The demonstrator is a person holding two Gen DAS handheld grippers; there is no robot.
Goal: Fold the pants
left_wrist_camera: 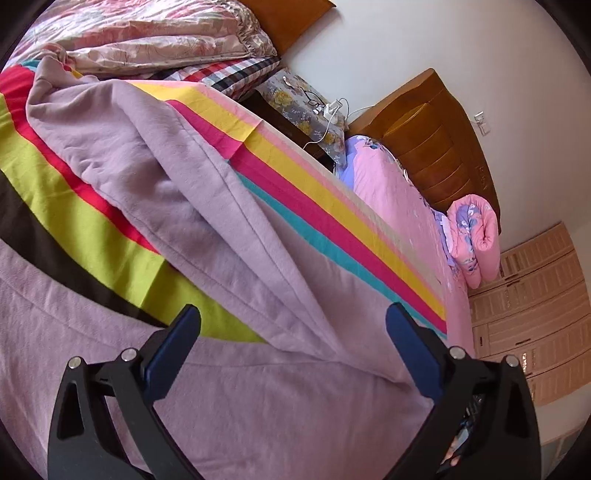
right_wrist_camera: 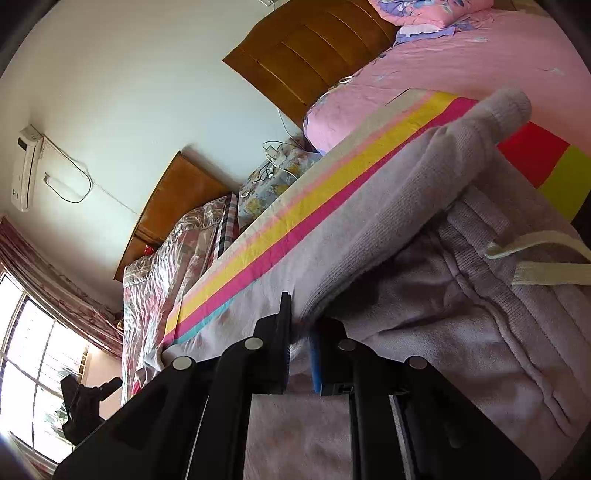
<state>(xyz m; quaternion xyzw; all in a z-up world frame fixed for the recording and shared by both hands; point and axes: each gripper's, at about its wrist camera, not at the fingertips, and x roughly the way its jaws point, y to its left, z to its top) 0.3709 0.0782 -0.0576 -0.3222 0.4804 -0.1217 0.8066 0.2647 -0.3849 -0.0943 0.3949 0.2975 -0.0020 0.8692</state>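
Lilac pants [left_wrist_camera: 166, 166] lie spread on a striped sheet [left_wrist_camera: 110, 236] over the bed, with one leg running away to the upper left. My left gripper [left_wrist_camera: 295, 314] hovers open above the cloth near the crotch, and nothing is between its blue pads [left_wrist_camera: 173, 354]. In the right wrist view the pants [right_wrist_camera: 461, 314] show their ribbed waistband and a cream drawstring [right_wrist_camera: 535, 258]. My right gripper [right_wrist_camera: 301, 332] is shut on a fold of the pants just beside the waistband. A cuffed leg end [right_wrist_camera: 509, 107] lies at the far side of the sheet [right_wrist_camera: 295, 221].
A folded floral quilt [left_wrist_camera: 147, 33] sits at the bed's head. Beyond the sheet's edge are a nightstand [left_wrist_camera: 306, 107] with cables and glasses, a second pink bed [left_wrist_camera: 391, 192] with a wooden headboard [left_wrist_camera: 436, 140] and a rolled quilt [left_wrist_camera: 476, 236]. A window [right_wrist_camera: 33, 369] is at left.
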